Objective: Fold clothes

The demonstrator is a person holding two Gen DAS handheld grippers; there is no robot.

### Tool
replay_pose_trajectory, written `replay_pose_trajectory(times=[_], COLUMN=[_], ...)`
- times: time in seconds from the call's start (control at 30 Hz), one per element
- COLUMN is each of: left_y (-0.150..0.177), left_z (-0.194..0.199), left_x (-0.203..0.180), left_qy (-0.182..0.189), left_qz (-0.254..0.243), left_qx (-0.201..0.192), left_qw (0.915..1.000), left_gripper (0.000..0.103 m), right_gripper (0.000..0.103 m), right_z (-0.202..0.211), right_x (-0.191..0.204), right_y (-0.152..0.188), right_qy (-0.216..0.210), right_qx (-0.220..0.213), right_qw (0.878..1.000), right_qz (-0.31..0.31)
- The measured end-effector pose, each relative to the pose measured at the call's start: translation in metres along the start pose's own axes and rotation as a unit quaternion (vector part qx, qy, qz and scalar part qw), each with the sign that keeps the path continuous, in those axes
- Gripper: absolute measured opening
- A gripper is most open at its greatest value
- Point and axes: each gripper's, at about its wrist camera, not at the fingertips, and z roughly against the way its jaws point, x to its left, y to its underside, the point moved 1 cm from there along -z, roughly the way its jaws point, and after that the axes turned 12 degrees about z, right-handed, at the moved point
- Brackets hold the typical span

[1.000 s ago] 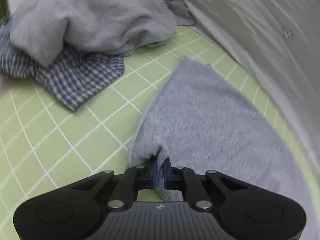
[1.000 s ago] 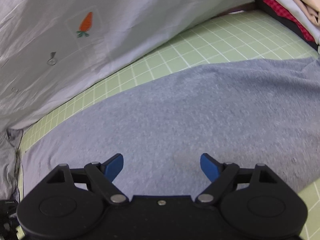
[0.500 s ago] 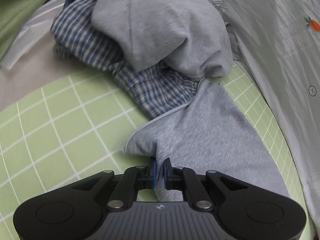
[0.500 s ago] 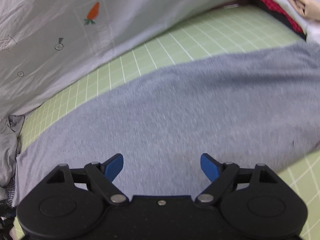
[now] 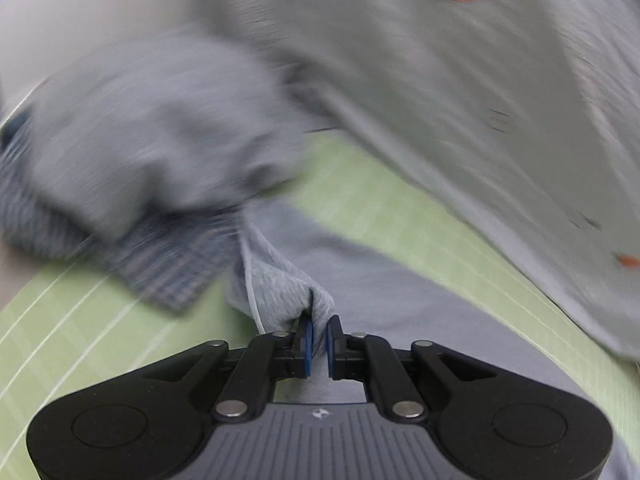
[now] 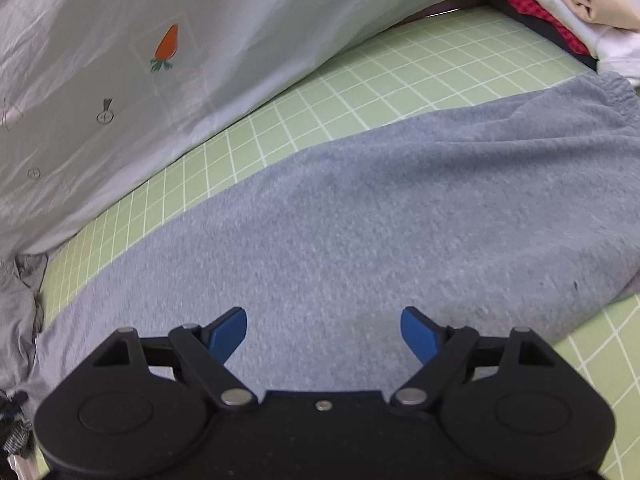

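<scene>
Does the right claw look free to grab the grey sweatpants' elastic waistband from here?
Probably yes: the right claw is open above the grey sweatpants, and the waistband lies uncovered, beside the folded stack.

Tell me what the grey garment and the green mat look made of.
Grey garment: looks like soft fleece or sweatshirt knit, with a matte, fuzzy, lightly pilled surface and a gathered elastic band at one end. Green mat: probably smooth vinyl or rubber, flat and printed with a white grid; it looks like a cutting mat.
</scene>
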Motion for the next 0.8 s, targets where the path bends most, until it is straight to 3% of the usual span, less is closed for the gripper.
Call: replay_pose_trajectory(times=[0.13, 0.27, 0.37, 0.5, 0.63, 0.7, 0.8], left_y=[0.022, 0.077, 0.117, 0.131, 0.11, 0.101, 0.085], left_z=[-0.004, -0.014, -0.03, -0.037, -0.028, -0.022, -0.022], left_x=[-0.053, -0.099, -0.109, -0.106, -0.105, -0.107, -0.112], left_qy=[0.052, 0.089, 0.077, 0.062, 0.078, 0.083, 0.082], left_qz=[-0.074, -0.162, -0.184, -0.183, -0.168, -0.161, -0.15], left_qx=[0.029, 0.088, 0.149, 0.183, 0.169, 0.15, 0.128], left_qw=[0.9954, 0.9788, 0.9685, 0.9639, 0.9681, 0.9719, 0.977], left_gripper=[0.008, 0.008, 0.009, 0.018, 0.046, 0.052, 0.053], right_gripper=[0.085, 0.085, 0.085, 0.085, 0.085, 0.085, 0.086], right_z=[0.006, 0.01, 0.011, 0.009, 0.004, -0.001, -0.007], right_x=[-0.014, -0.029, -0.039, -0.046, -0.046, -0.045, -0.041], right_y=[0.007, 0.014, 0.019, 0.023, 0.021, 0.02, 0.019], right_qy=[0.0, 0.003, 0.007, 0.006, 0.006, 0.005, 0.003], right_qx=[-0.005, -0.008, -0.006, -0.002, 0.001, 0.005, 0.012], right_qw=[1.0, 0.999, 0.998, 0.997, 0.997, 0.997, 0.998], right_qz=[-0.024, -0.049, -0.064, -0.079, -0.076, -0.076, -0.069])
